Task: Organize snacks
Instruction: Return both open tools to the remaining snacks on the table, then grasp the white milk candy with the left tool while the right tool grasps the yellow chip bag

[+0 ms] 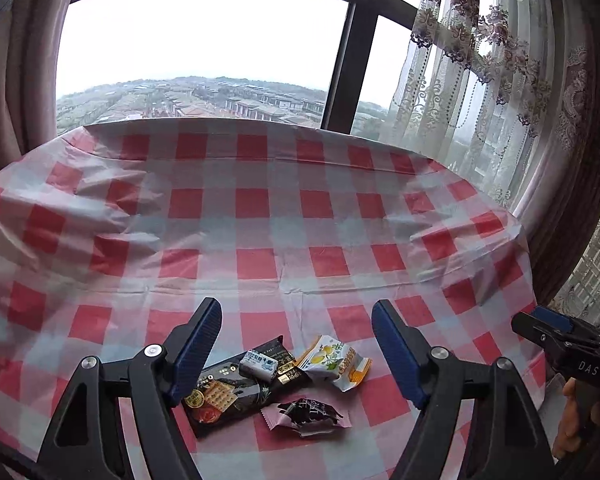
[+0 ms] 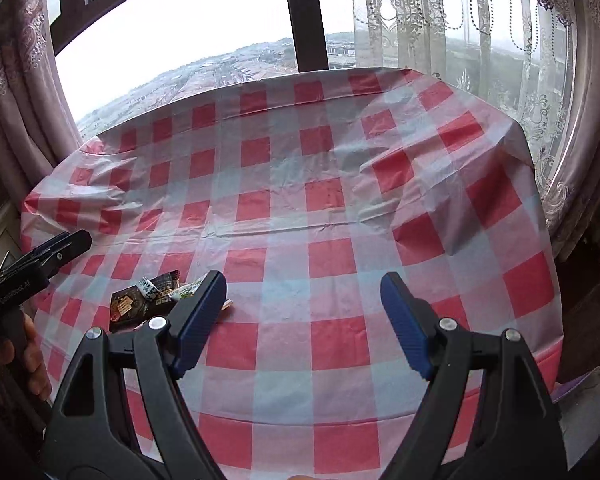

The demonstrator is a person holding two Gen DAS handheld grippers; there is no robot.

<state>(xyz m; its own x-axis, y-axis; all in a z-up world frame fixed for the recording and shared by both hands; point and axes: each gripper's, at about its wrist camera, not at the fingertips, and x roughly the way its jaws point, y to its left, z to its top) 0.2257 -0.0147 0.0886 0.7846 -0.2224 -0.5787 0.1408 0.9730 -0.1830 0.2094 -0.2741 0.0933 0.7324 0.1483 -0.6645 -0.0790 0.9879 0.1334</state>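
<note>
We hold the left gripper (image 1: 296, 320) and right gripper (image 2: 304, 292) with jaws wide and empty, 4 light, crinkly snack packets (image 1: 276, 384) heaped just before the left one on the worktop (image 1: 300, 220), best pinched by their flat sealed edges.

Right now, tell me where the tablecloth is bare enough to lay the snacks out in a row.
The checked tablecloth is bare from the snacks to the window-side edge and rightward toward the lace curtain. It is crowded only near the left claw: black cracker packet, small white candy, yellow-green packet, pink-edged packet.
</note>
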